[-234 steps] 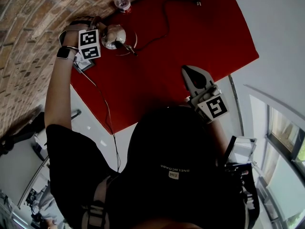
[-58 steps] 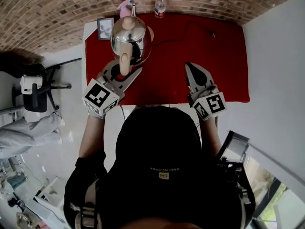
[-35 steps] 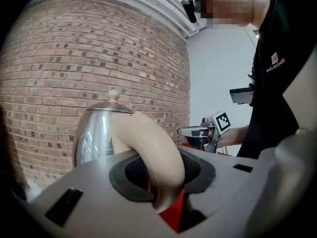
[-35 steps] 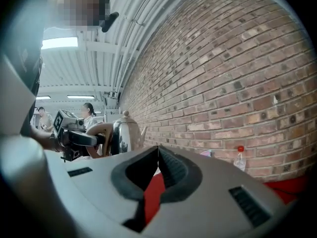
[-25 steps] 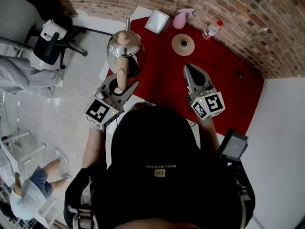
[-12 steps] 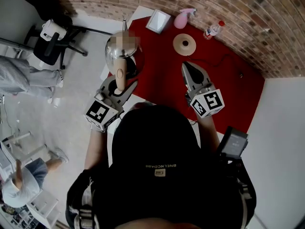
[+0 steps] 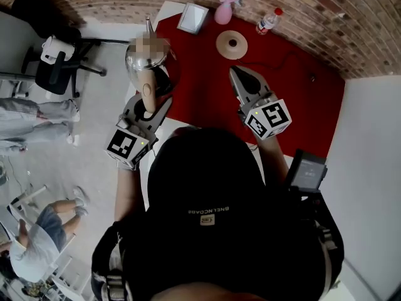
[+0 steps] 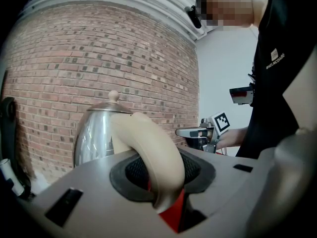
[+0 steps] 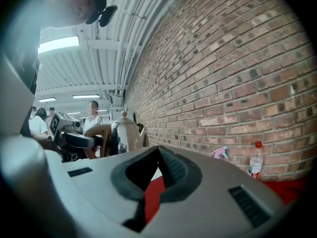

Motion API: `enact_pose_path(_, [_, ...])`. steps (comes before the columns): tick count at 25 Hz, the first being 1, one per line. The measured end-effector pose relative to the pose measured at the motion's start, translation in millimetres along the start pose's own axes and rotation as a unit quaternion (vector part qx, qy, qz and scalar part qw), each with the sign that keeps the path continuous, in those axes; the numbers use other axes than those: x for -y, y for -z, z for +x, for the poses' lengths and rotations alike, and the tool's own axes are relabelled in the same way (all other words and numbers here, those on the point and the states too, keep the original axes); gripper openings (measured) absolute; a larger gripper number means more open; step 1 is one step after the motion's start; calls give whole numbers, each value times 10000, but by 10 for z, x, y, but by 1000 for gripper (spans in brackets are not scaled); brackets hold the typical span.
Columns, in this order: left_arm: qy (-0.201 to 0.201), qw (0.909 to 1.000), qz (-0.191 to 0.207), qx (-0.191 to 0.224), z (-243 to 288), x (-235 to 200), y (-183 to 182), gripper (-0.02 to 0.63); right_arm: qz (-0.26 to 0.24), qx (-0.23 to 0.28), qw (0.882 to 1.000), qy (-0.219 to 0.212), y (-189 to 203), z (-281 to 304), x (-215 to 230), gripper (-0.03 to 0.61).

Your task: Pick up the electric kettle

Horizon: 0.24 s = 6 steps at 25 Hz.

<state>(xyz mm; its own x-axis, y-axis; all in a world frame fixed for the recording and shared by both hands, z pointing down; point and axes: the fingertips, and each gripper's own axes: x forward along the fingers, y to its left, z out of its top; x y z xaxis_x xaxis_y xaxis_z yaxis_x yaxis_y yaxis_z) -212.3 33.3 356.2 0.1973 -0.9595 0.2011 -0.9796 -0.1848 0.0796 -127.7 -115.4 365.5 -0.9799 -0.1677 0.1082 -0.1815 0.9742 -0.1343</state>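
Observation:
The steel electric kettle hangs in the air off the red table's left edge, clear of its round base. My left gripper is shut on the kettle's beige curved handle, which fills the gap between the jaws. In the left gripper view the kettle body stands upright just beyond the jaws. My right gripper hovers over the red cloth to the right of the kettle, shut with nothing in it; its tips meet in the right gripper view, where the kettle shows far left.
A pink spray bottle, a water bottle and a framed picture stand along the brick wall at the table's back. The base's cord runs across the cloth. An office chair and people are on the floor to the left.
The kettle stays gripped and off its base. Both grippers keep about the same places; the head view has shifted a little, and a person at lower left has moved.

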Motion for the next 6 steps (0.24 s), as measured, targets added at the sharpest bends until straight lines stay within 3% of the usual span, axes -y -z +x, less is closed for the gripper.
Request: enact_pose_path(6, [-43,10000,38,13,73,-61,-31,110,29,16,10000,-5,-36,51,89,6])
